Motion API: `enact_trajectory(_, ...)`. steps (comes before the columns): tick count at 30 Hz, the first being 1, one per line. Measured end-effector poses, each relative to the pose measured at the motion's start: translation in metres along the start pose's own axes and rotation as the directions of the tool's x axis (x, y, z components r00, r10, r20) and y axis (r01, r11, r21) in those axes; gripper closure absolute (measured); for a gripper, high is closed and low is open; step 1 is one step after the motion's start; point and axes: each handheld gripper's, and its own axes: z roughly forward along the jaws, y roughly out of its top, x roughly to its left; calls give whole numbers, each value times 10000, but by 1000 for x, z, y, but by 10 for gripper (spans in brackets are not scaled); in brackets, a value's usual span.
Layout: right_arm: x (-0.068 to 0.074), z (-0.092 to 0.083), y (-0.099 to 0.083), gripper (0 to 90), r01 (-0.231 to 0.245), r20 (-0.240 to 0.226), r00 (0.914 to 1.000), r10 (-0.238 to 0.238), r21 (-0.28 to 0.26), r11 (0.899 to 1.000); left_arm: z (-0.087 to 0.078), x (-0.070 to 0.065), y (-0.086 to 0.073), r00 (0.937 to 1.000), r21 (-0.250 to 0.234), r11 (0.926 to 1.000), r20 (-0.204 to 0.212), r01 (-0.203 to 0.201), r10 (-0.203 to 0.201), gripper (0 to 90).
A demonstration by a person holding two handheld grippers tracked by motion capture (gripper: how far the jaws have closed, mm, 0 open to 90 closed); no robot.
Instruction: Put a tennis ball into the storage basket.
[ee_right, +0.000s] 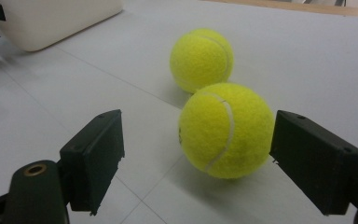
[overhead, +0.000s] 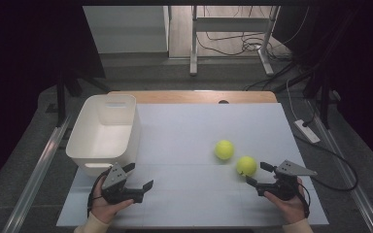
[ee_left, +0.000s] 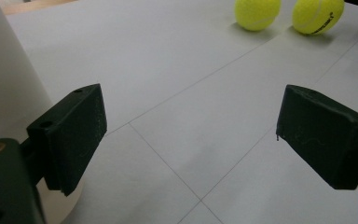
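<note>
Here the right gripper (overhead: pixel 258 174) sits low over the white table (overhead: pixel 184 141) with its jaws spread wide, and the nearer tennis ball (overhead: pixel 246 165) lies just ahead of them; in the right gripper view that ball (ee_right: pixel 226 130) stands between the two black jaws, close against the right one though I cannot tell whether it touches, and well clear of the left one. That placement reads as a lining-up for a grasp, the opening kept broader than the ball so it can slip in without being nudged away. The second tennis ball (overhead: pixel 224 149) rests just beyond the first, near it but apart, so a careless push could set both rolling. The left gripper (overhead: pixel 138 178) waits with its jaws likewise apart and holding nothing, just beside the white bin (overhead: pixel 90 141), whose wall (ee_left: pixel 4 84) looms at the edge of the left gripper view. The bin looks empty, and I judge it the likely place for the balls.
</note>
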Motion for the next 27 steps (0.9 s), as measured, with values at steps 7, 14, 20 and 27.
enact_trajectory(7, 1, -1, -1, 174, 8, 41, 10000, -9, 40, 10000, 4, -3, 3, 9999, 71, 10000, 146, -27, 26, 91)
enact_trajectory(14, 0, -1, -1, 176, -51, 103, 9999, 51, -17, 10000, 8, -5, 11, 9998, 430, 9991, 172, 43, -50, 93)
enact_trajectory(20, 0, -1, -1, 176, -1, 100, 9999, 1, 31, 10000, 12, -9, 20, 9993, 564, 9984, 367, -20, -1, 96)
enact_trajectory(27, 0, 0, -1, 176, -43, 111, 9999, 43, 2, 10000, 18, -13, 28, 9988, 767, 9970, 491, -101, 64, 98)
